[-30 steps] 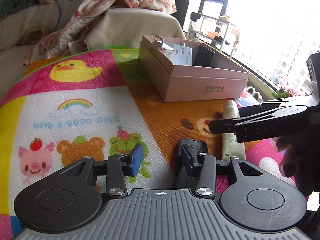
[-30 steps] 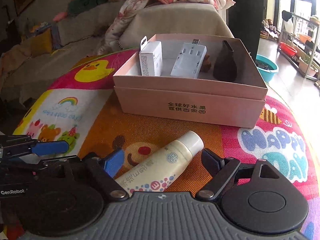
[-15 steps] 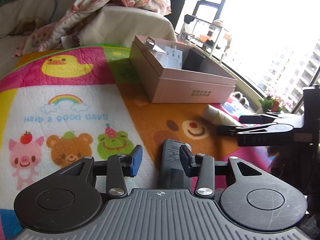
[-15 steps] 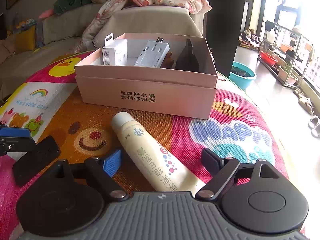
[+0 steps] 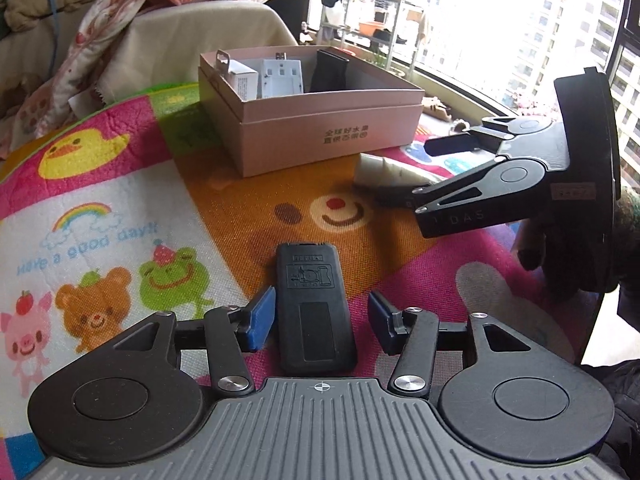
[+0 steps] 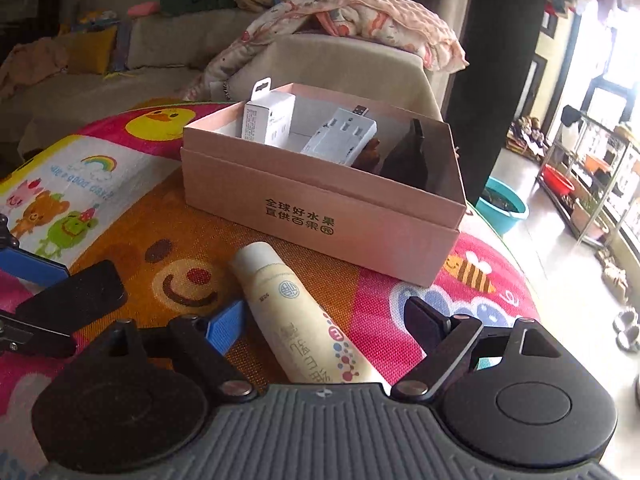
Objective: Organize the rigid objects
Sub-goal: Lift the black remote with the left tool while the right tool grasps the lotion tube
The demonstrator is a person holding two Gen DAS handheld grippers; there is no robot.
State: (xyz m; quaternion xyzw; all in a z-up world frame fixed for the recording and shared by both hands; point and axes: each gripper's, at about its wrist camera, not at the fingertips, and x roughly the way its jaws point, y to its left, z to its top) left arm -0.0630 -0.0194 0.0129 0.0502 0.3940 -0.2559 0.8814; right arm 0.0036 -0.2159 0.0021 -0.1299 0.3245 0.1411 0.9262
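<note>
The left hand-held gripper [image 5: 322, 320] has just been widening its jaws; they stand apart around a black remote control [image 5: 314, 308] lying flat on the cartoon play mat [image 5: 120, 200], the left blue pad just beside it, the right pad clear. The right hand-held gripper [image 6: 326, 320] stands wide open over a cream tube [image 6: 296, 312] lying on the mat, neither pad touching. The open pink box [image 6: 320, 216] sits just beyond, already holding a white carton, a white adapter and a dark item.
</note>
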